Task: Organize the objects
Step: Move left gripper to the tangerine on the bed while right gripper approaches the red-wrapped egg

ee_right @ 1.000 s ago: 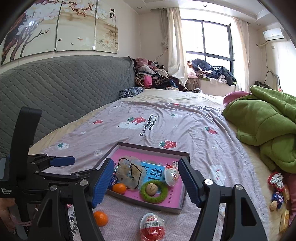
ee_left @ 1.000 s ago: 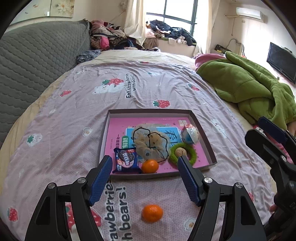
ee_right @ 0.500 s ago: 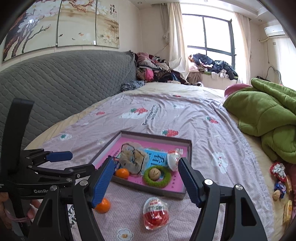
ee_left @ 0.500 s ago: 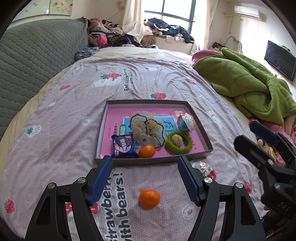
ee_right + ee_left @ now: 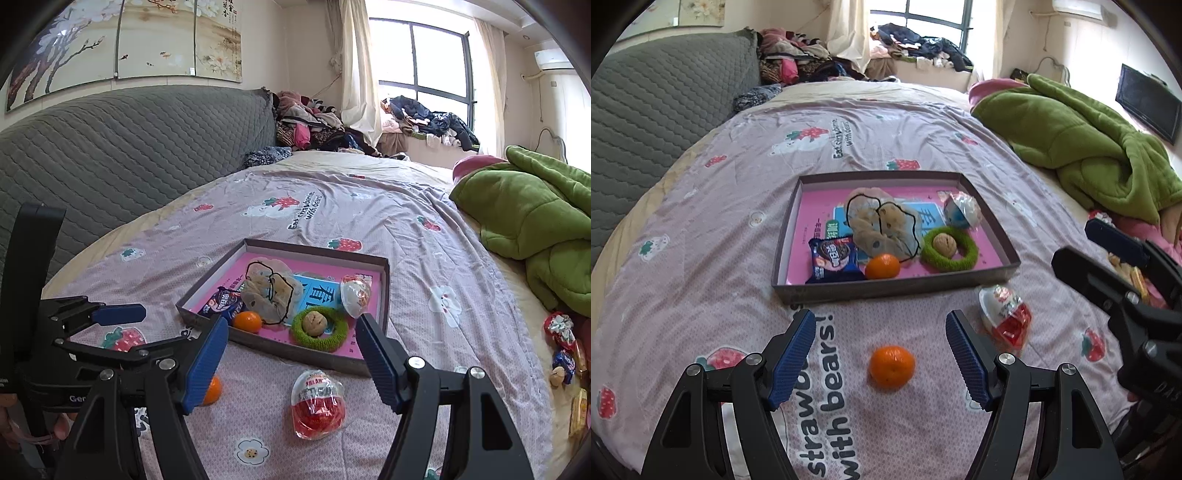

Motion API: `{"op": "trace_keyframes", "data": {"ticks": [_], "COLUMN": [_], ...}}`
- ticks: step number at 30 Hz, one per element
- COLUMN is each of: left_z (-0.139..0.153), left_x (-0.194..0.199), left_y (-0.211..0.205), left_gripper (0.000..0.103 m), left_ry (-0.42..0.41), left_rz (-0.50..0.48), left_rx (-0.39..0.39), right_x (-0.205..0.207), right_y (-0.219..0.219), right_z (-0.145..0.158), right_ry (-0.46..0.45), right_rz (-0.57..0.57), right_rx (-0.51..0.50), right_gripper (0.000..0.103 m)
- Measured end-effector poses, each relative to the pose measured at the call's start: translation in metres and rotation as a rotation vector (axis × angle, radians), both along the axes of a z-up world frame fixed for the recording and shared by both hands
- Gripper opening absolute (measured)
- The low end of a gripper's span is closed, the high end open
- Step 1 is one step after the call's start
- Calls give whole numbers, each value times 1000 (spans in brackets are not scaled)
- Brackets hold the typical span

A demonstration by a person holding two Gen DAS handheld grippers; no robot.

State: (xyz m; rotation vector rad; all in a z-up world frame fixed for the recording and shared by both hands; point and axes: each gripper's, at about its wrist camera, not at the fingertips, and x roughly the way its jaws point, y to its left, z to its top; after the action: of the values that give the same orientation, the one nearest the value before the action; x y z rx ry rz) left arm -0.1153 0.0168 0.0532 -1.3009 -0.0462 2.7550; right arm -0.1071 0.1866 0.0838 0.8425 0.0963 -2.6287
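Note:
A shallow grey box [image 5: 897,289] [image 5: 306,352] with a pink floor lies on the bed. It holds a blue snack packet [image 5: 833,259], a tangerine [image 5: 882,266], a beige scrunchie [image 5: 881,225], a green ring [image 5: 950,249] around a walnut, and a wrapped toy egg [image 5: 961,210]. On the bedspread in front of it lie a loose tangerine [image 5: 892,366] [image 5: 213,390] and a red-and-white toy egg [image 5: 1005,316] [image 5: 317,404]. My left gripper [image 5: 881,354] is open, hanging above the loose tangerine. My right gripper [image 5: 291,360] is open above the red egg.
A green blanket [image 5: 1082,147] is heaped at the right of the bed. Small wrapped sweets [image 5: 563,354] lie beside it near the bed's right edge. A grey quilted headboard [image 5: 129,147] runs along the left. Clothes are piled by the window.
Both grippers have sunk toward the bed and drawn back a little. The loose tangerine now sits between the left fingers in view, and the red egg shows larger under the right gripper.

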Motion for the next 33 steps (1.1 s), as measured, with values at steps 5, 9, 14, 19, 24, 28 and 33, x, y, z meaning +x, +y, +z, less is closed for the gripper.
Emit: {"op": "trace_keyframes", "data": {"ticks": [5,9,14,19,24,28,33], "left_z": [-5,-10,-18,-32,-45,-51,-61], "left_x": [3,4,5,7,9,10,9], "left_y": [2,3,4,6,9,11,14], "left_gripper": [74,74,74,74,74,74,74], "left_ry": [-9,-25,-39,-76,-103,-111,-135], "left_rz": [-10,-15,-24,-33,-48,-56,-63], "left_rx": [-9,-12,-18,-25,-31,-35,-43], "right_x": [0,-1,-3,-6,-8,-11,-14], "right_y": [4,7,8,8,5,3,2], "right_z": [-4,-9,-22,-36,-45,-53,-63], "right_ry": [-13,-30,-68,-110,-142,-161,-190], "right_rz": [-8,-14,-22,-26,-23,-23,-33], "right_rx": [-3,0,15,30,55,73,97], "right_gripper": [71,71,71,71,71,71,71]}}
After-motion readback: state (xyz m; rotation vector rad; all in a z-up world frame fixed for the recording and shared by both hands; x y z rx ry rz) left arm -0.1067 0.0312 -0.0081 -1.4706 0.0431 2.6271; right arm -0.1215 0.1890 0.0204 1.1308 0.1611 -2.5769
